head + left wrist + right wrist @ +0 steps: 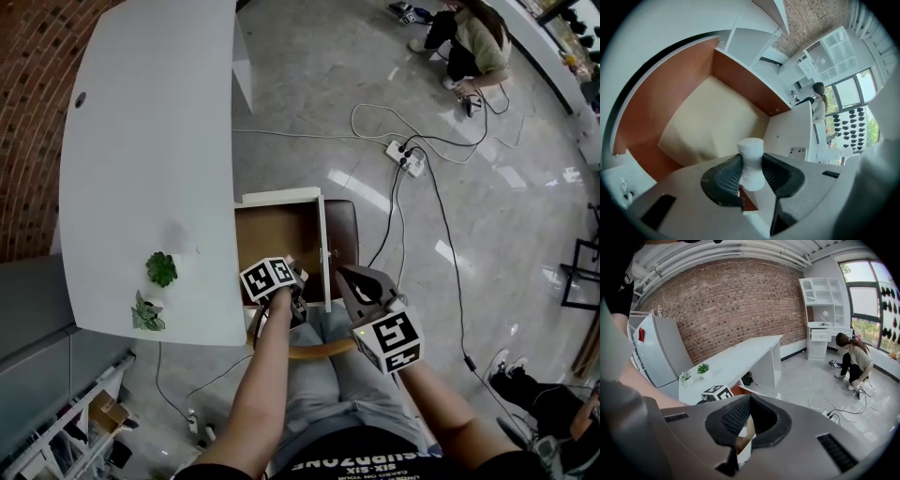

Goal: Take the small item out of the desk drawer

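A small white item (750, 149) is gripped in the left tool (752, 163) above the open drawer (661, 110); in the head view it is hidden. The right tool (749, 405) is closed, empty. Plants (161, 269) are seen on the table (150, 131).

Drawer (277, 234) open-topped; desk (150, 141) edge borders one side.

Brick-walled workroom in daylight.
Red brick wall (731, 296) behind a long white desk (141, 141); polished grey stone floor (309, 94) strewn with cables (441, 244) and a white power strip (405, 156). White shelf unit (822, 296) beside a tall window (869, 296) at the far end, grey cabinet (661, 350) near the desk. Crouched on the floor well apart, a person (469, 42) in a light top.
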